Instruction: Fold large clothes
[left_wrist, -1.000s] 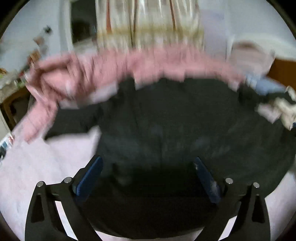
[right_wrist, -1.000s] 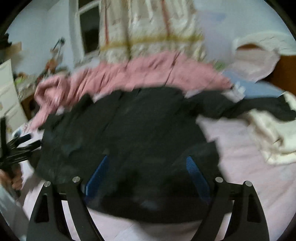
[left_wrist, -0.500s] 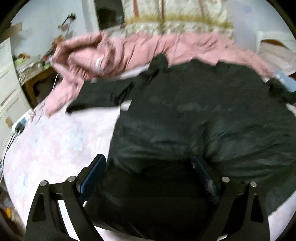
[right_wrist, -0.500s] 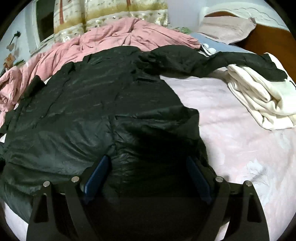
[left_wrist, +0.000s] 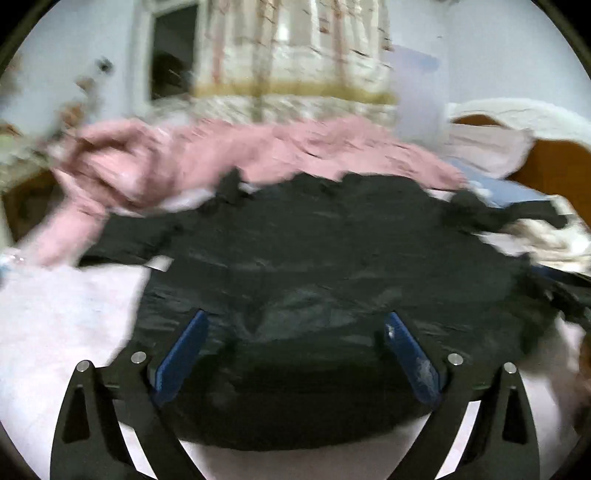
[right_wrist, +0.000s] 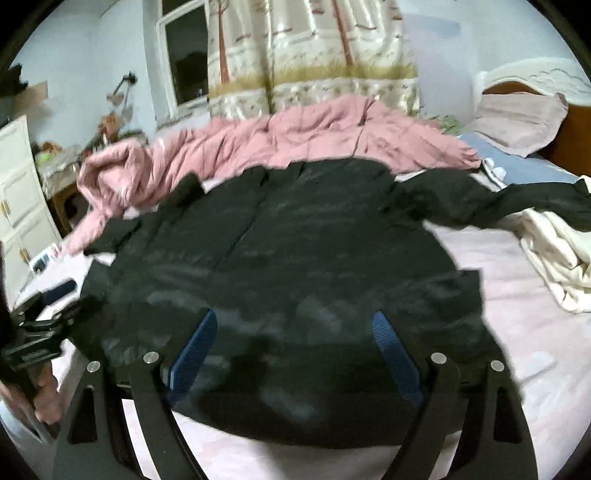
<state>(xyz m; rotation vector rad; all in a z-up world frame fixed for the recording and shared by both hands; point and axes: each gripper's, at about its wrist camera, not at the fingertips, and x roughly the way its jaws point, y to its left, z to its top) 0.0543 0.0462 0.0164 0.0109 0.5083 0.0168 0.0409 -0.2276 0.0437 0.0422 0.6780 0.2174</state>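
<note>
A large black puffer jacket lies spread front-up on the pale pink bed, sleeves out to both sides. My left gripper is open wide over the near-left part of its hem, blue pads apart, with cloth lying under them but not pinched. My right gripper is open just as wide over the jacket at the near hem. At the left edge of the right wrist view a hand holds the left gripper's black frame beside the jacket's left side.
A crumpled pink quilt lies behind the jacket, under a patterned curtain and a window. A cream garment is heaped to the right, partly under the right sleeve. A pillow and a wooden headboard stand far right, a white cabinet far left.
Both views swung out to the jacket's sides half a second ago and have swung back to face its middle. Both sets of jaws stayed wide open. The jacket stays spread on the bed.
</note>
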